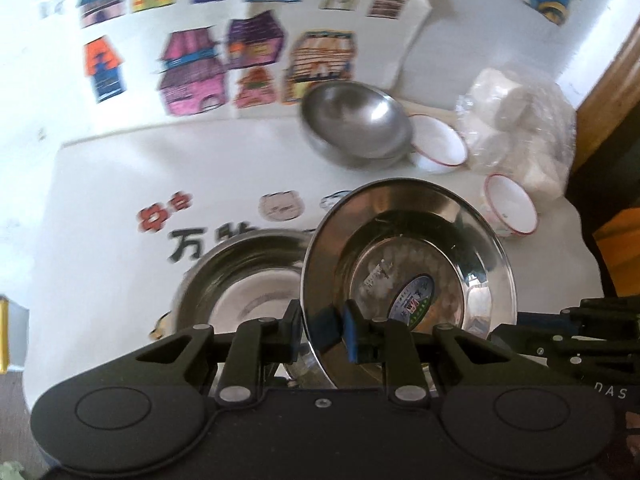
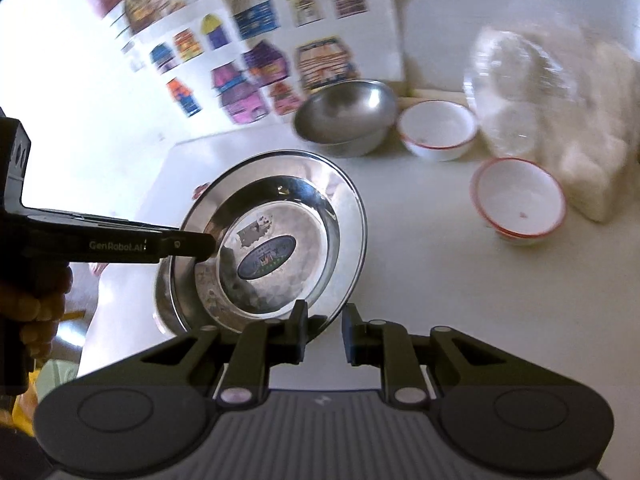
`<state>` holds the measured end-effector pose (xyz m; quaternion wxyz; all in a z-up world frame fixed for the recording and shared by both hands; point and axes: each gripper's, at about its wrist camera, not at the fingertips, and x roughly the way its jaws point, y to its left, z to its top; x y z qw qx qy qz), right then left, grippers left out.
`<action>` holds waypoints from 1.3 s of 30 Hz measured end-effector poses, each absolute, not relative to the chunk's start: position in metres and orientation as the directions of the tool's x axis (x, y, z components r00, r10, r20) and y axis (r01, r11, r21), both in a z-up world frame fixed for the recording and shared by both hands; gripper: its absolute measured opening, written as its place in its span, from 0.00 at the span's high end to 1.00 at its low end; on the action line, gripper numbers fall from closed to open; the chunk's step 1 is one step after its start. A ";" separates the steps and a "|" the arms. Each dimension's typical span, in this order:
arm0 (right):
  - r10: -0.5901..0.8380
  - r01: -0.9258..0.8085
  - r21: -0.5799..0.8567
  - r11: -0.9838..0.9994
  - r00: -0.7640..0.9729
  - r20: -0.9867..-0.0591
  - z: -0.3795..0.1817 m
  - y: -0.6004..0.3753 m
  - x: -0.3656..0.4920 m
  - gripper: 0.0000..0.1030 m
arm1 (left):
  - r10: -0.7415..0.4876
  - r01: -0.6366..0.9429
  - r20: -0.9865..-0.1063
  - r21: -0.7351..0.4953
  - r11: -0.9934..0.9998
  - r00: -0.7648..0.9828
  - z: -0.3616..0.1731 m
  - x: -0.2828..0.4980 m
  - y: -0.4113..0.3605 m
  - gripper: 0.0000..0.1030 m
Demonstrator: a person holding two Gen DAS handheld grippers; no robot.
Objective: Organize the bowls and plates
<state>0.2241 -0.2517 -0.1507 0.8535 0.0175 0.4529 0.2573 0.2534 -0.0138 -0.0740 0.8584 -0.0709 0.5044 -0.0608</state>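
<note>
My left gripper [image 1: 322, 330] is shut on the near rim of a steel plate [image 1: 416, 256] with a blue oval sticker and holds it tilted above a second steel plate [image 1: 240, 276] lying on the white table. In the right wrist view the left gripper [image 2: 200, 245] pinches the held plate [image 2: 280, 240] at its left rim. My right gripper [image 2: 324, 334] is open and empty, just in front of that plate's near edge. A steel bowl [image 1: 356, 124] [image 2: 346, 116] and two white red-rimmed bowls [image 1: 438, 142] [image 1: 512, 206] stand behind.
A clear plastic bag of white rolls [image 1: 520, 128] [image 2: 560, 120] lies at the back right. Sheets with coloured house drawings [image 1: 224, 68] stand along the wall. A wooden edge [image 1: 608, 80] bounds the right side.
</note>
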 end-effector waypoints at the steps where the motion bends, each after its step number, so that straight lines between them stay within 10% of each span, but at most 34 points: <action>1: 0.460 -0.436 0.262 0.861 0.448 -0.766 -0.151 -0.246 0.225 0.80 | -0.168 0.020 -0.859 -0.181 0.983 0.484 -0.074 0.251 -0.009 0.78; 39: 0.399 -0.477 0.214 0.852 0.328 -0.856 -0.178 -0.155 0.245 0.80 | -0.104 0.006 -0.922 -0.110 0.994 0.372 -0.109 0.257 0.061 0.75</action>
